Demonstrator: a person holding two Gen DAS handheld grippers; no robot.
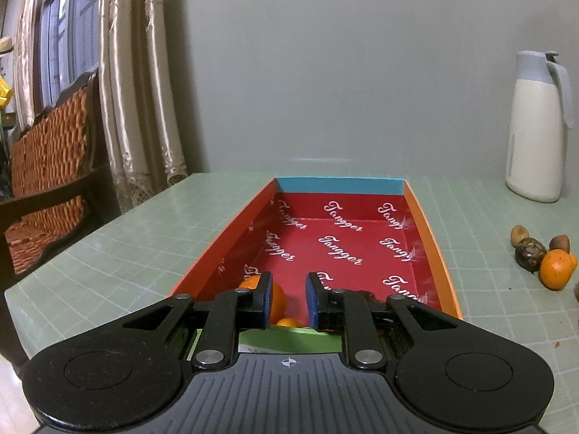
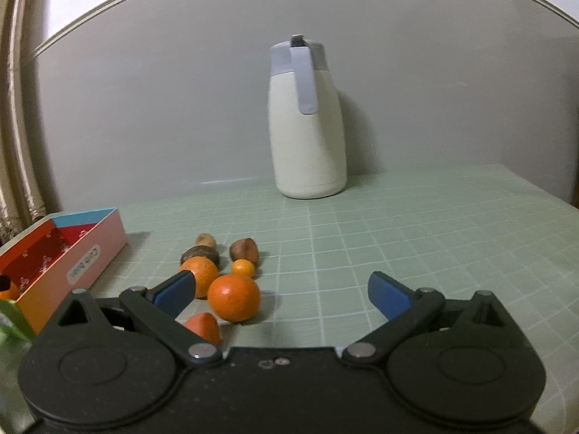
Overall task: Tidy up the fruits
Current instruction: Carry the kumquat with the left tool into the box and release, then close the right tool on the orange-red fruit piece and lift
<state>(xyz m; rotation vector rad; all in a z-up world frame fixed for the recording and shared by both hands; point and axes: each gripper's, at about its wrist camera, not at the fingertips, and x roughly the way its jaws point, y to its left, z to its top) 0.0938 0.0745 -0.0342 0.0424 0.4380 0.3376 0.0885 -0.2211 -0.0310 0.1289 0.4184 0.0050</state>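
Observation:
In the left wrist view a long box (image 1: 231, 235) with a red printed floor and orange walls lies on the green table. My left gripper (image 1: 289, 300) hangs over its near end, its blue pads (image 1: 268, 298) a narrow gap apart with only red floor between them. An orange (image 1: 279, 302) lies in the box behind the left finger, with a smaller one (image 1: 288, 322) beside it. In the right wrist view my right gripper (image 2: 282, 293) stands wide open just short of a fruit cluster: a big orange (image 2: 234, 298), a second orange (image 2: 201, 275), a tiny one (image 2: 243, 267) and brown fruits (image 2: 244, 249).
A white jug (image 2: 307, 126) with a grey lid stands by the back wall. The box (image 2: 72, 260) sits left of the fruit cluster (image 1: 542, 256). A wicker chair (image 1: 47, 166) and curtains stand off the table's left edge. Something green (image 2: 11, 322) lies at the box's near end.

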